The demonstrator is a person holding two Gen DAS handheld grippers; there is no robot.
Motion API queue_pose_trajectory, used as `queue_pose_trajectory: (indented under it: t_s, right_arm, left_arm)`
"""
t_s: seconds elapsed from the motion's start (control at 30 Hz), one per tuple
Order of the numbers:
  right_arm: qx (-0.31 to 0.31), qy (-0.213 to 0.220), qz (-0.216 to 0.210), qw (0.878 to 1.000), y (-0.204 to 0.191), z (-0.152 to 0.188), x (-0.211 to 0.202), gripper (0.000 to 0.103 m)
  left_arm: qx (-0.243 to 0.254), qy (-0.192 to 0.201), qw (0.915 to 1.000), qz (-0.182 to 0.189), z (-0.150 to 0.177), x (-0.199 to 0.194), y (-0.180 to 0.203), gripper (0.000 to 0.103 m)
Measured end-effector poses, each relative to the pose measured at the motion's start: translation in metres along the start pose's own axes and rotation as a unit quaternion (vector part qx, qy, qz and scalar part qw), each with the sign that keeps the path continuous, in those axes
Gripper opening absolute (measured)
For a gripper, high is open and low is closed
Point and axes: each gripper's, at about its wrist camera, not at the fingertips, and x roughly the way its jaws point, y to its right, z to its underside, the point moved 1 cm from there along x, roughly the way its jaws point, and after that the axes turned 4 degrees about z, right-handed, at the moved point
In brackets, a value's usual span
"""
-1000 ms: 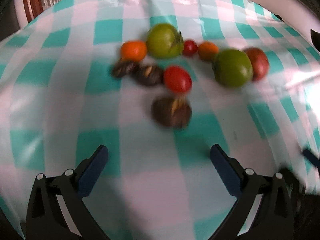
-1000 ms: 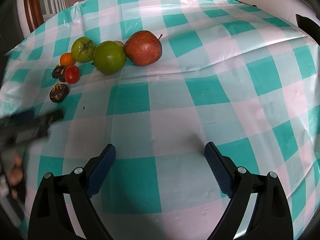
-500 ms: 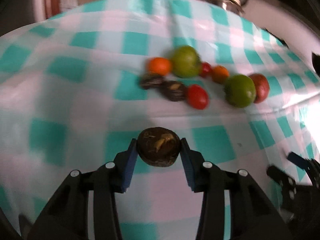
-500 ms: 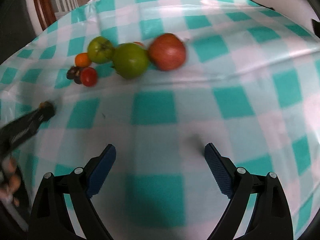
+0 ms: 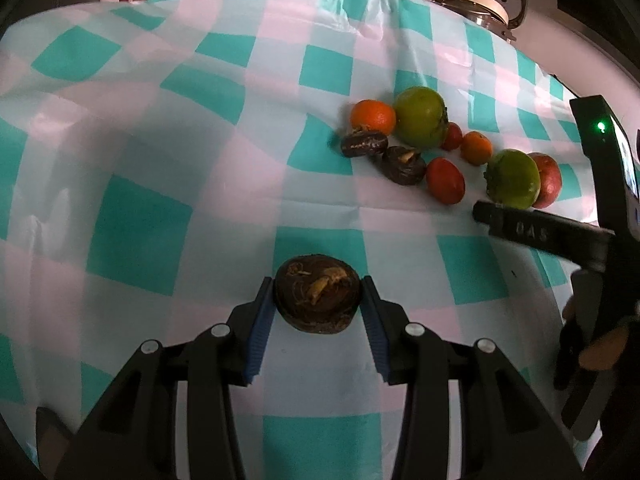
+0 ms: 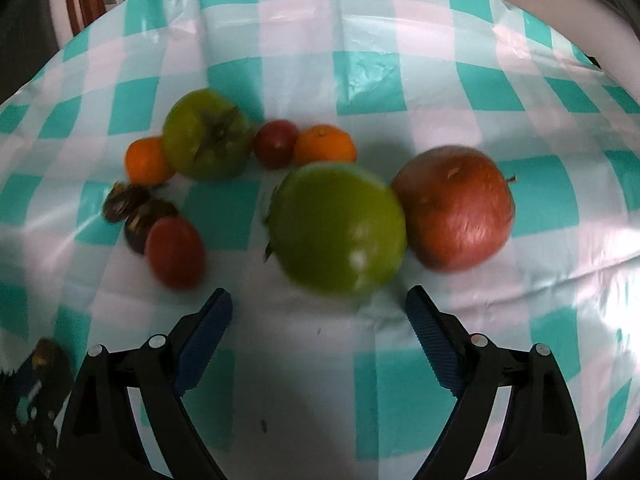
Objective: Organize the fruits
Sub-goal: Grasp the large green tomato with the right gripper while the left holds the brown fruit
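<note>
While its two blue pads press on either side of a dark brown wrinkled fruit (image 5: 318, 294), the left gripper (image 5: 318, 300) holds that fruit over the teal-and-white checked tablecloth (image 5: 140, 216), well apart from the other fruit, which lies farther off and to the right in the left wrist view. In that view the cluster runs, from left to right, as a small orange (image 5: 373, 117) with a second dark fruit (image 5: 364, 144) just in front of it, a third dark fruit (image 5: 404, 165) beside that, a green persimmon-like fruit (image 5: 420, 117) touching the orange, a small red fruit (image 5: 452, 136), another small orange (image 5: 476, 147), an oval red tomato (image 5: 445, 180), then a second green fruit (image 5: 513, 178) with a red apple (image 5: 547, 179) against its right side. At the right edge of the same view a black finger of the other tool reaches in front of the green fruit, with a hand (image 5: 600, 344) gripping the handle below. Seen from the right wrist camera, the right gripper (image 6: 318, 308) has its jaws wide and closing slightly, with nothing between them; the pads touch no fruit. Just beyond its fingertips sits the large green fruit (image 6: 338, 232), touching the red apple (image 6: 454, 206) on its right, while the red tomato (image 6: 175, 256) lies near the left fingertip. A kettle (image 5: 488, 2) stands beyond the table's far edge.
</note>
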Motion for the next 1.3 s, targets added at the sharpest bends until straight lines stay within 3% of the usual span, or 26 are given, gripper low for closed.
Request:
queue_pose_trajectory:
  t_s: [0.17, 0.47, 0.8, 1.0, 1.1, 1.3]
  right_arm:
    - [0.003, 0.001, 0.008, 1.0, 0.0, -0.014, 0.006, 0.084]
    - [0.006, 0.024, 0.021, 0.999, -0.004, -0.029, 0.006, 0.059]
    - [0.01, 0.023, 0.022, 0.999, 0.01, -0.028, 0.0, 0.059]
    - [0.009, 0.025, 0.014, 1.0, -0.008, -0.031, 0.014, 0.059]
    - [0.018, 0.026, -0.003, 1.0, -0.003, -0.017, 0.003, 0.059]
    - [0.033, 0.033, -0.078, 0.996, 0.015, 0.052, -0.064, 0.058]
  left_arm:
    - [-0.004, 0.0, 1.0, -0.009, -0.001, 0.0, -0.002, 0.043]
    - [0.001, 0.0, 0.9999, -0.015, 0.001, 0.001, 0.001, 0.043]
    - [0.006, 0.0, 0.9998, -0.018, 0.001, 0.002, 0.002, 0.043]
    - [0.009, 0.0, 0.9998, -0.02, 0.001, 0.002, 0.003, 0.043]
    - [0.009, 0.001, 0.9998, -0.015, 0.001, 0.001, 0.002, 0.043]
    - [-0.013, 0.002, 0.9999, 0.009, -0.004, 0.001, -0.006, 0.043]
